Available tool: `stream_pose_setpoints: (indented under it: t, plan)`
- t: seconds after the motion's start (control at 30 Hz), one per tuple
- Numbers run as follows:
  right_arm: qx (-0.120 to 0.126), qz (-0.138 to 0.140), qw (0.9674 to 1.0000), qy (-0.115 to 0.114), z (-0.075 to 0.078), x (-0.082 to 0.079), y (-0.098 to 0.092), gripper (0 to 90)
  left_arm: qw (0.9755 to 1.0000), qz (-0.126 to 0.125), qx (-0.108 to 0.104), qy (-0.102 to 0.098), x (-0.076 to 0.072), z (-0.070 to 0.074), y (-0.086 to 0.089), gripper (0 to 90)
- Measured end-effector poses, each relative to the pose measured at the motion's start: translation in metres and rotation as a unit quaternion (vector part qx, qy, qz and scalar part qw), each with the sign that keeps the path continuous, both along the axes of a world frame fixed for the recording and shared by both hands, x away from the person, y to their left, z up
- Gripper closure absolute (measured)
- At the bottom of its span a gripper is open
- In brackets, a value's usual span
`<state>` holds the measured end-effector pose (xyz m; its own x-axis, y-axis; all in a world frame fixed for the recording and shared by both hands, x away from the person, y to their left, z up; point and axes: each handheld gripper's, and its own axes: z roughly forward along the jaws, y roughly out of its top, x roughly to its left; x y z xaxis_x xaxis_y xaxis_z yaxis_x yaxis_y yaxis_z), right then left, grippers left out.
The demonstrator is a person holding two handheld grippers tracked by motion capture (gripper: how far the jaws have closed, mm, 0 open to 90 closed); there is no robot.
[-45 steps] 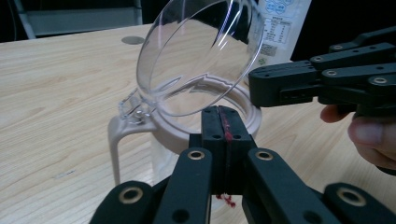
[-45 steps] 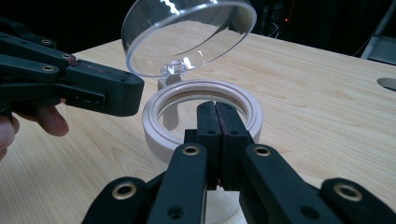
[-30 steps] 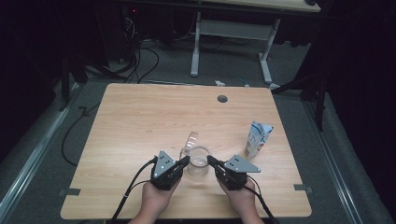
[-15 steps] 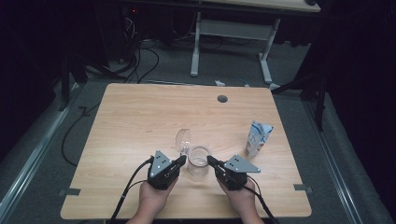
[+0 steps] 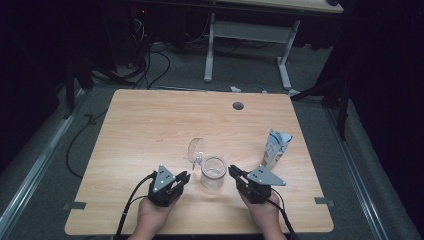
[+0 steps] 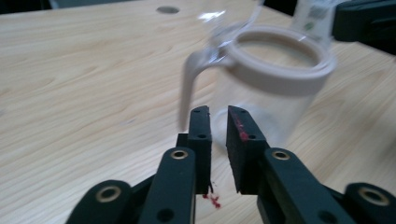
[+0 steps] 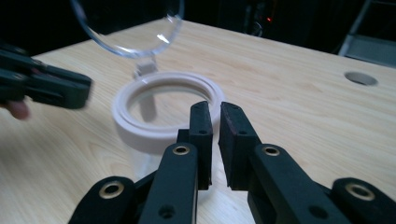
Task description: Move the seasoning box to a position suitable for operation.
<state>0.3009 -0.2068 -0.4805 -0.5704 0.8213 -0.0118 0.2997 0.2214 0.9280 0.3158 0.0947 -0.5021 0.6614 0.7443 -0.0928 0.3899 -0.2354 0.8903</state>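
So the clear plastic jar with the pale ring rim and flipped-up lid [image 5: 213, 171] stands upright on the wooden table [image 5: 150, 125] right between my left gripper [image 5: 184, 177] and right gripper [image 5: 233, 171], both jaws just cracking open (nothing pinched), right one marginally closer.

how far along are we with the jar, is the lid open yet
Done: the clear jar's hinged lid stands flipped up behind its pale rim. In hand: nothing. The left tool and right tool flank the jar, jaws just eased slightly apart with nothing between them, and neither grips it. Left: probably filling it; the pouch stands untouched to the right.
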Motion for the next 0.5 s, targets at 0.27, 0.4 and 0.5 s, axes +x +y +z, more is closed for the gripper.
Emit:
stream_pose_setpoints:
  t: [0.27, 0.4, 0.5]
  plan:
    - [-0.007, -0.049, 0.9987, 0.014, -0.011, -0.001, -0.024, 78.2, 0.9989, 0.031, 0.034, -0.007, 0.015, -0.007, 0.039, 63.2]
    - [-0.015, -0.075, 0.9968, 0.024, -0.018, -0.003, -0.034, 75.4, 0.9993, 0.026, 0.025, -0.012, 0.017, -0.013, 0.049, 56.4]
    - [-0.016, -0.102, 0.9941, 0.033, -0.021, -0.006, -0.042, 72.5, 0.9998, 0.018, 0.005, 0.001, 0.016, -0.016, 0.055, 53.5]
